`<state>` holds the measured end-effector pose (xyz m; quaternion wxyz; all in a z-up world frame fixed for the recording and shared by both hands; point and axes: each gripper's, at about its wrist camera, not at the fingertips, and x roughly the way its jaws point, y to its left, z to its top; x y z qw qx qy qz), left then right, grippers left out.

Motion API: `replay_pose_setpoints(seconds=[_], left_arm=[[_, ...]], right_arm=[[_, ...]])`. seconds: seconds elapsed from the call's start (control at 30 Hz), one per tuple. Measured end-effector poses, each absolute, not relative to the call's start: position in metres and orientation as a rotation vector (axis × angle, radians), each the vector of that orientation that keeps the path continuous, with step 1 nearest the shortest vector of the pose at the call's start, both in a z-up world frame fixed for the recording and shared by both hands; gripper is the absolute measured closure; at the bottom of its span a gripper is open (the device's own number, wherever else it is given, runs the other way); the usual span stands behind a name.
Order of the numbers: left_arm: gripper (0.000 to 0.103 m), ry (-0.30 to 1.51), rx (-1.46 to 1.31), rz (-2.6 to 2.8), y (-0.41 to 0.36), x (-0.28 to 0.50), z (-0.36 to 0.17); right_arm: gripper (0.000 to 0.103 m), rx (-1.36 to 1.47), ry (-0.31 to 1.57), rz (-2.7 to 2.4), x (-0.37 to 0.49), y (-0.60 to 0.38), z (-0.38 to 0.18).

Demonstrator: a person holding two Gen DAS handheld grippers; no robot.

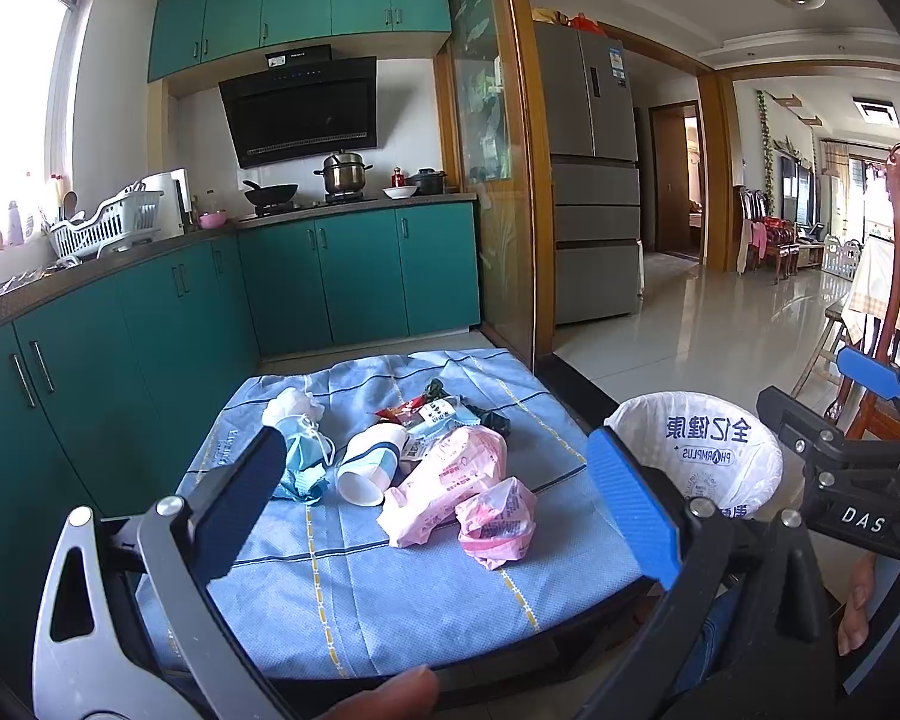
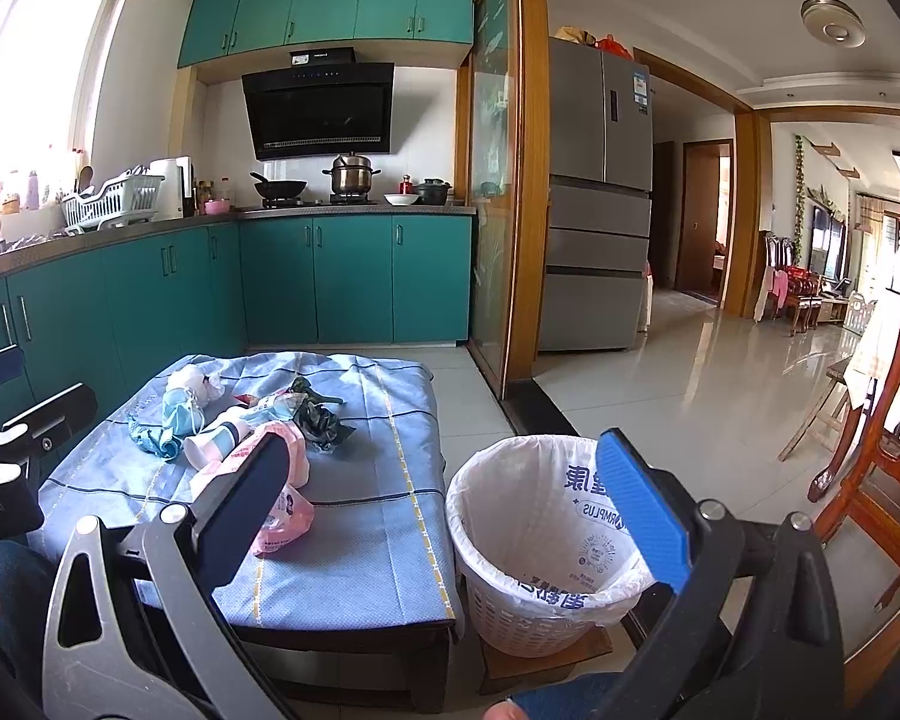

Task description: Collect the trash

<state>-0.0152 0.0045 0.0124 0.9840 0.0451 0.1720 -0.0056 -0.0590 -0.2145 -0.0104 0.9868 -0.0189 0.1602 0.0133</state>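
A: How is the trash point(image 1: 426, 456) seen?

B: It is heaped on a low table covered with a blue checked cloth point(image 1: 354, 588): a crumpled pink plastic wrapper point(image 1: 450, 480), a tipped white paper cup point(image 1: 369, 462), a blue face mask point(image 1: 303, 462), wadded tissue point(image 1: 288, 405).

A: And the bin?

B: A white latticed basket point(image 2: 534, 612), lined with a printed bag, is placed just beside the table.

A: The jaws?

B: Both the left gripper point(image 1: 432, 504) and the right gripper point(image 2: 450, 510) are held wide, with nothing gripped.
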Motion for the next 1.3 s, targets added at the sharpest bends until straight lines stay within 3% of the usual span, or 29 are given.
replay_pose_setpoints(seconds=[1.3], left_arm=[[0.003,0.354,0.099,-0.016,-0.0008,-0.0182,0.0114]], right_arm=[[0.003,-0.038,0.325,0.027,-0.0613,-0.2141,-0.0131]])
